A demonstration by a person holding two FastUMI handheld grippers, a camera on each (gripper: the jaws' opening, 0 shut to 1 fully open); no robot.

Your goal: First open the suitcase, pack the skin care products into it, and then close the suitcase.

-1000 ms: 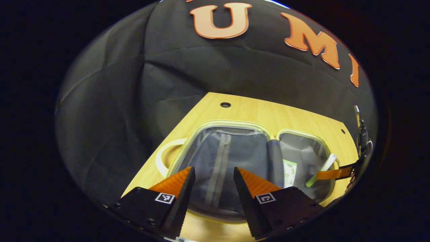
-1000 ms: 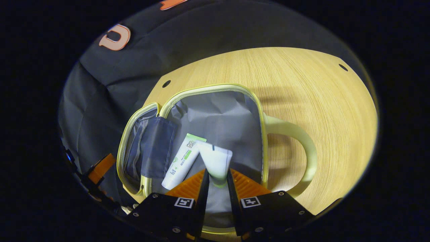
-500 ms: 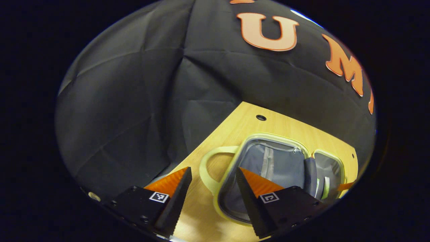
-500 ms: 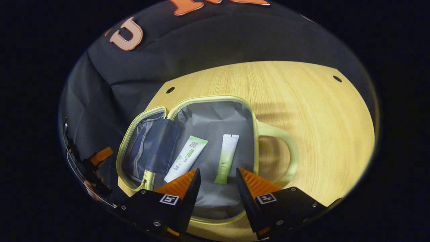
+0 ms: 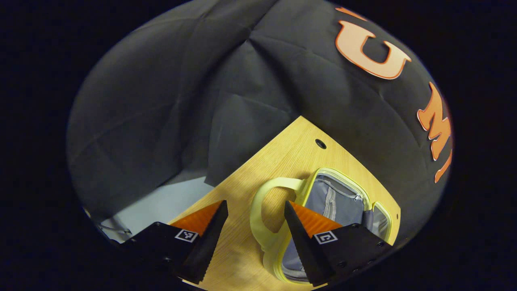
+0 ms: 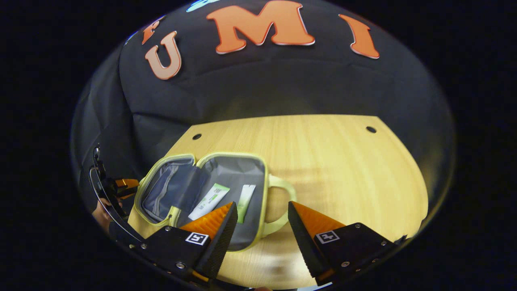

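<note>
The small suitcase [image 6: 226,156], pale yellow-green with grey lining, lies open on the wooden table [image 6: 331,161]. A white-and-green tube [image 6: 210,198] and a pale green tube [image 6: 245,197] lie side by side in its right half. My right gripper [image 6: 260,208] hovers open above the case's near right edge and its handle [image 6: 284,194], holding nothing. In the left gripper view the suitcase [image 5: 321,198] sits low right, and my left gripper [image 5: 255,210] is open with the left handle [image 5: 258,202] between its fingers but untouched. The left gripper [image 6: 126,184] also shows beside the case's left edge.
A hand [image 6: 99,210] holds the left gripper at the far left. The table [image 5: 282,161] has small round holes [image 6: 370,129] near its back corners, and its left edge drops to a pale floor [image 5: 161,206]. Bare wood lies right of the case.
My right gripper let go of the pale green tube, which now lies in the case, opened, and pulled back and up. My left gripper swung off the case's interior toward its left handle.
</note>
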